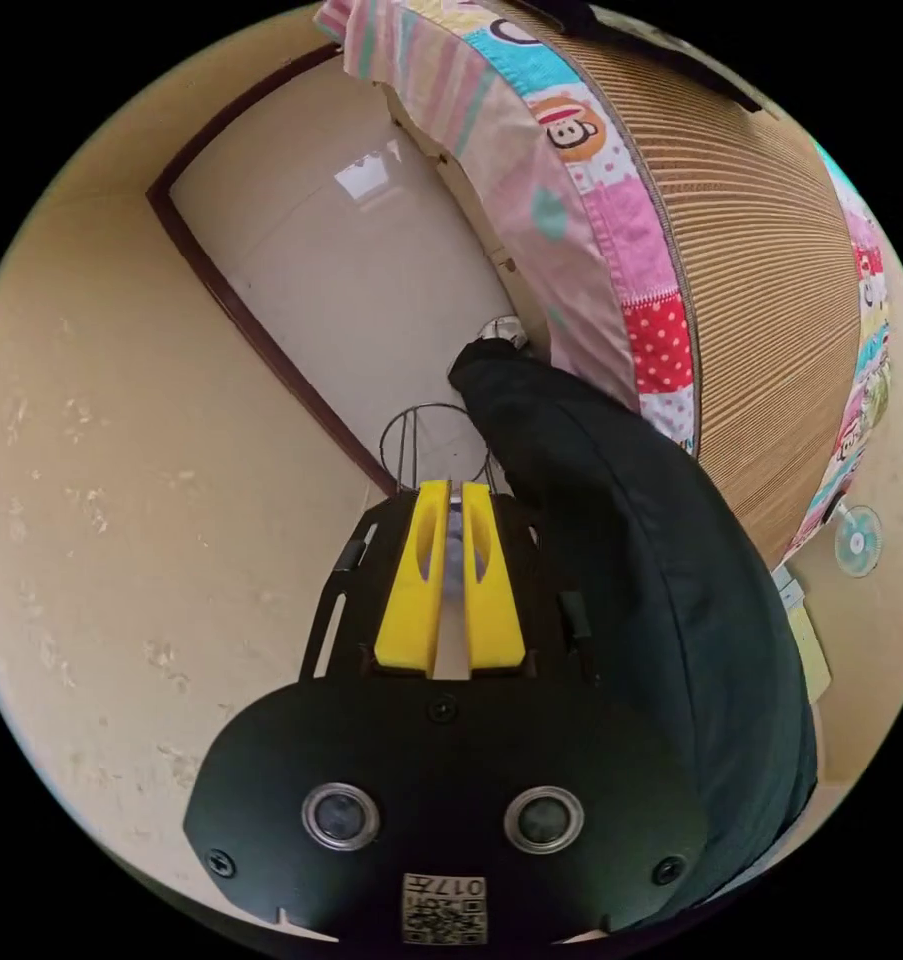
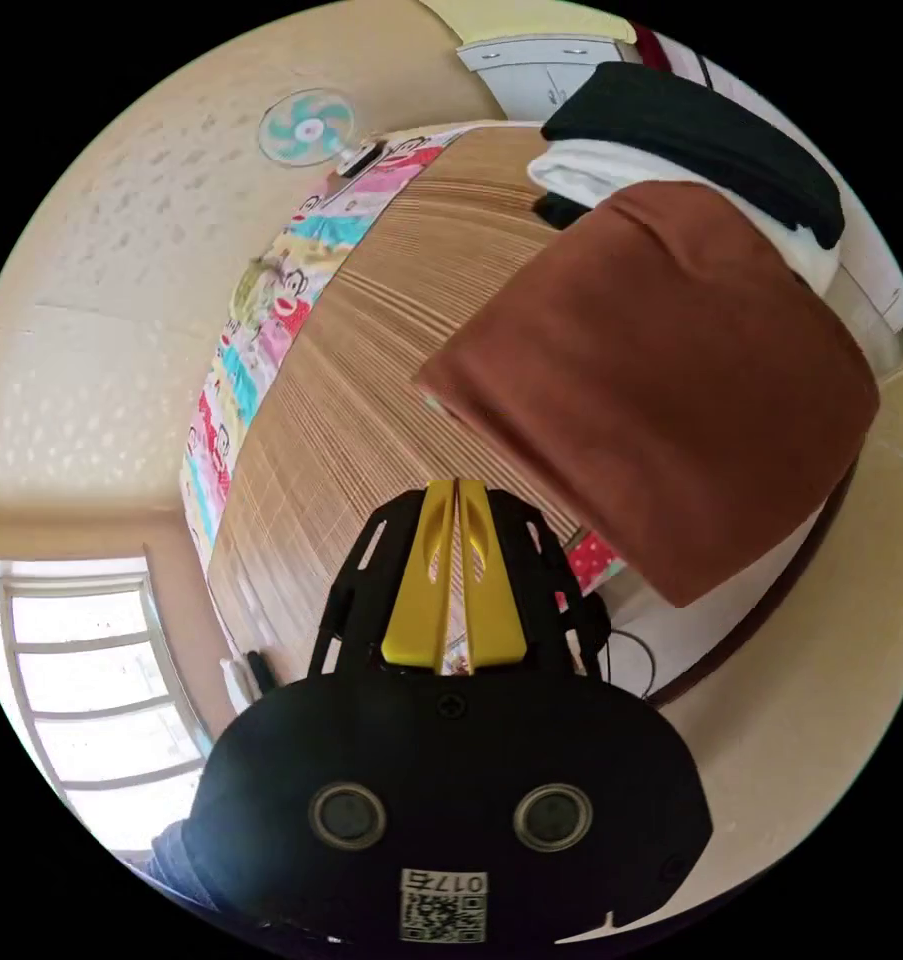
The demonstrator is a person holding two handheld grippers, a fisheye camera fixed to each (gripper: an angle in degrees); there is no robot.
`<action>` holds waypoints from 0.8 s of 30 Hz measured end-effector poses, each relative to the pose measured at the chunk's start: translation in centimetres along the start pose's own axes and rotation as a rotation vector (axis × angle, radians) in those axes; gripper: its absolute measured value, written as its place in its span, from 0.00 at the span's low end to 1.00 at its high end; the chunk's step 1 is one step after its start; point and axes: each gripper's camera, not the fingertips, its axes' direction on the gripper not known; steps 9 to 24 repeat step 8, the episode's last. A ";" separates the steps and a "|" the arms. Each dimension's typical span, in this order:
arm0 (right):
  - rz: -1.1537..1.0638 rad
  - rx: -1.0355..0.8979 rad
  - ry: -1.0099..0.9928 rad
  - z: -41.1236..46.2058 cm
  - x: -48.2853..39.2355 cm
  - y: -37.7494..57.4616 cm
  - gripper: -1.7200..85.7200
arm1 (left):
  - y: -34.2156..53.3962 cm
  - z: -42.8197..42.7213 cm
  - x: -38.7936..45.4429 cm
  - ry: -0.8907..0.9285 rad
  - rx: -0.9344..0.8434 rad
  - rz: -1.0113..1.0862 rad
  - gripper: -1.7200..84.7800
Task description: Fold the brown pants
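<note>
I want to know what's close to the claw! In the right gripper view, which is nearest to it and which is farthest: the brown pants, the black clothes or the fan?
1. Brown pants: folded on the woven mat, just ahead of the right claw.
2. Black clothes: on the pile behind the pants.
3. Fan: past the bed's far end.
</note>
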 end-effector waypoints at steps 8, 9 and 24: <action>0.004 -0.070 -0.926 1.7 -4.8 1.9 0.02 | -8.8 -11.1 12.7 -0.210 0.077 0.346 0.04; 0.004 -0.070 -0.926 1.7 -4.8 1.9 0.02 | -8.8 -11.1 12.7 -0.210 0.077 0.346 0.04; 0.004 -0.070 -0.926 1.7 -4.8 1.9 0.02 | -8.8 -11.1 12.7 -0.210 0.077 0.346 0.04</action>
